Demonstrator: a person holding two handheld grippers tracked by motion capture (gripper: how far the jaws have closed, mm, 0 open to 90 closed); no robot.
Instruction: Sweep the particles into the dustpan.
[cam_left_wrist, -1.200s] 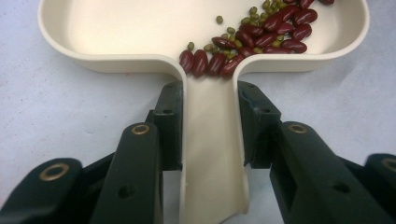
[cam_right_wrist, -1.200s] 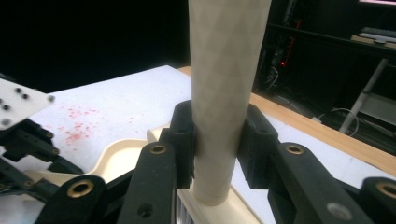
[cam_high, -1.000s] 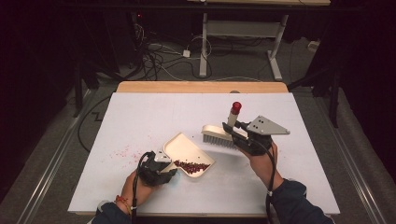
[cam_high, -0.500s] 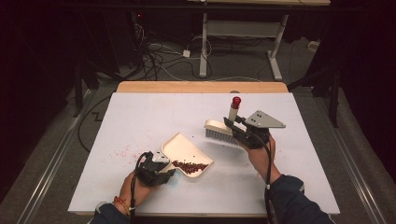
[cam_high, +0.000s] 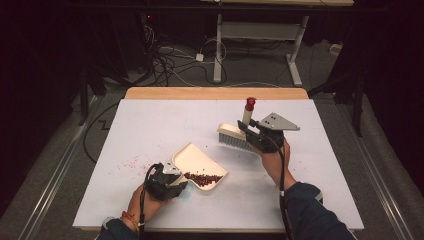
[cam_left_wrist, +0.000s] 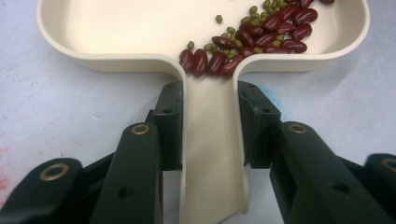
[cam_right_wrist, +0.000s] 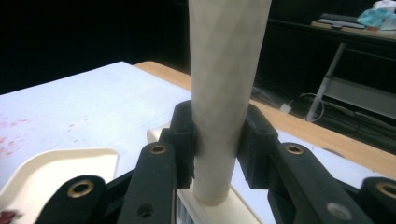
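High view, right gripper (cam_high: 254, 134): clamped on the cream handle of the brush (cam_high: 233, 136), which is held upright with its red tip (cam_high: 249, 103) at 12 o'clock and the bristles pointing down at the table (cam_high: 150, 125).
Right gripper view, grip: the brush handle (cam_right_wrist: 224, 84) is pinched between both black jaws just above the brush head.
Left gripper (cam_high: 172, 176): closed on the stem of the dustpan (cam_high: 192, 160), which is kept low over the white surface.
Left gripper view, dustpan: its handle (cam_left_wrist: 210, 154) is squeezed from both sides; red beans (cam_left_wrist: 261, 35) with a few small green ones are gathered at the throat of the pan.
Dustpan long axis: from the left gripper toward 1 o'clock, the open mouth facing that way.
Key relation: the brush is seen at 2 o'clock from the dustpan, apart from it; the scattered red bits (cam_high: 131, 162) lie at 9 o'clock from the pan, on its far side from the brush.
Nearer hand: the left one is judged closer to the scatter, so a crossing over the pan is called for by the brush.
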